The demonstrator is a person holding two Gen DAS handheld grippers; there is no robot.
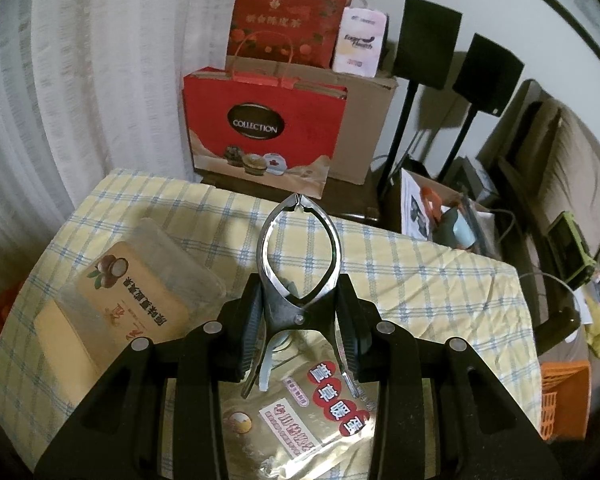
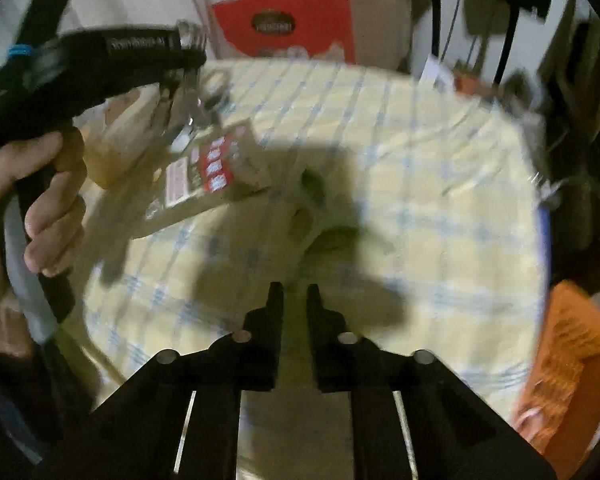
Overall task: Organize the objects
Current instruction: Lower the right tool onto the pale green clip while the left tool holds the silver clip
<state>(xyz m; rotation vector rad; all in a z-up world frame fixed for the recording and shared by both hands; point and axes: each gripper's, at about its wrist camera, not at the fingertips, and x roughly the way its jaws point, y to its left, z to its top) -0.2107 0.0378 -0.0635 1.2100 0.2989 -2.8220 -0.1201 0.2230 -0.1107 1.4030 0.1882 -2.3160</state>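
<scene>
My left gripper (image 1: 299,322) is shut on a shiny metal nutcracker (image 1: 299,240), held above the checked tablecloth (image 1: 420,280) with its closed tips pointing away. Below it lies a gold foil packet with red labels (image 1: 300,420). To the left a clear plastic box (image 1: 140,280) holds a tan nut packet (image 1: 136,296). In the blurred right wrist view, my right gripper (image 2: 294,292) is nearly shut and empty, low over the cloth (image 2: 420,200). The left gripper with the nutcracker (image 2: 196,100) shows at upper left, above the gold packet (image 2: 204,176).
Red gift bags (image 1: 260,128) and a cardboard box (image 1: 364,128) stand beyond the table's far edge. Speaker stands (image 1: 428,40) and a cluttered box (image 1: 440,212) are at the right. An orange crate (image 1: 564,400) sits low at the right; it also shows in the right wrist view (image 2: 568,360).
</scene>
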